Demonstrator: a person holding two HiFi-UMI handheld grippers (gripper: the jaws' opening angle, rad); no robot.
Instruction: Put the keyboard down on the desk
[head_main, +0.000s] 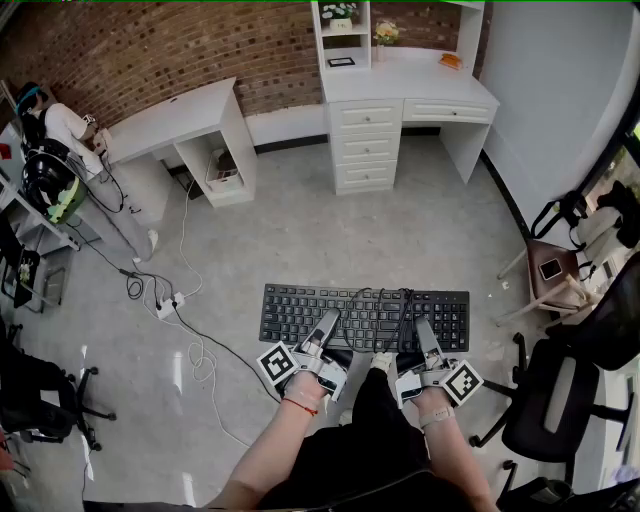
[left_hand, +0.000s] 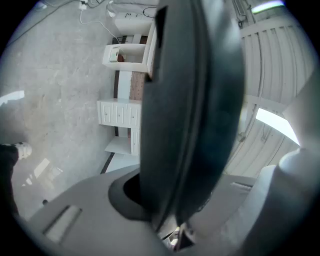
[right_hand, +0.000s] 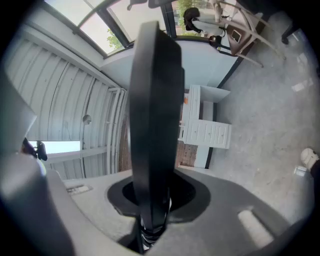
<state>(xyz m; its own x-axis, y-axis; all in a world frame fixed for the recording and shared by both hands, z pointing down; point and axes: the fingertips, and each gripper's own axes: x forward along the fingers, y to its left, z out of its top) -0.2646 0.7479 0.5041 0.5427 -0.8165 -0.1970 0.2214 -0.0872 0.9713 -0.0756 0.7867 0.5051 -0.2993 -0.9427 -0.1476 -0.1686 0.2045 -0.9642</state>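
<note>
I am holding the keyboard by its near long edge with both tools, and it is hanging in the air over the bare floor, not resting on anything. The left gripper is clamping that edge left of the middle. In the left gripper view the dark slab of the keyboard is standing edge-on between the jaws, which are pressing on it from both sides. The right gripper is doing the same further along to the right, and its own view shows the board pinched tight in the throat of the jaws. The key field is stretching away beyond both sets of fingertips, roughly level, with its cable bunched on top between the two grippers.

As I am judging it, only the pick-up is done — the set-down is not yet begun. The white desk with drawers is sitting well ahead of the grippers, across open floor, and a second white desk is lying ahead and far to the left of the left gripper. What is left is bringing the board over a desktop, lowering it flat, and letting both grips go — all of it to come.
</note>
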